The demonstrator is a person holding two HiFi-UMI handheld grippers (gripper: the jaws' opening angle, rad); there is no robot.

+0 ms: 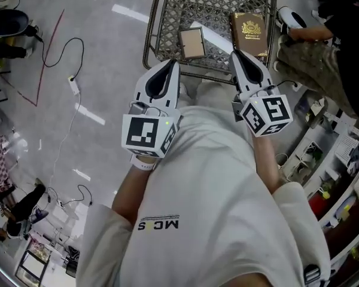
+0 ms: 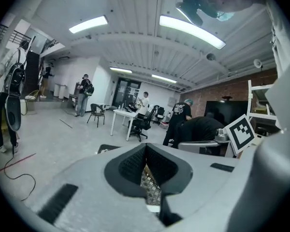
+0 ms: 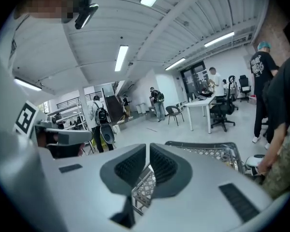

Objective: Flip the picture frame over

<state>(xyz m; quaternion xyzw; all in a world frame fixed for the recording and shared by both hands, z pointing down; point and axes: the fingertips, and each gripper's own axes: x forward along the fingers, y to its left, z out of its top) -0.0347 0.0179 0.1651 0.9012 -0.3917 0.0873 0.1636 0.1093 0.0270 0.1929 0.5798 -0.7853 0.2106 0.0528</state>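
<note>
White shirt (image 1: 215, 178) up close, left gripper (image 1: 173, 62) jaws closed, right gripper (image 1: 235, 53) jaws closed too, picture frame (image 1: 192, 43) lying in wire basket (image 1: 173, 8).

– What lies on the grey wire-mesh table (image 1: 215, 5)?
– A brown hardcover book with a gold emblem (image 1: 249, 31), near its right edge.
– And on the pale concrete floor (image 1: 107, 58)?
– A thin black cable (image 1: 82, 48) loops to a small white plug block (image 1: 73, 86), beside a red line (image 1: 52, 40).
</note>
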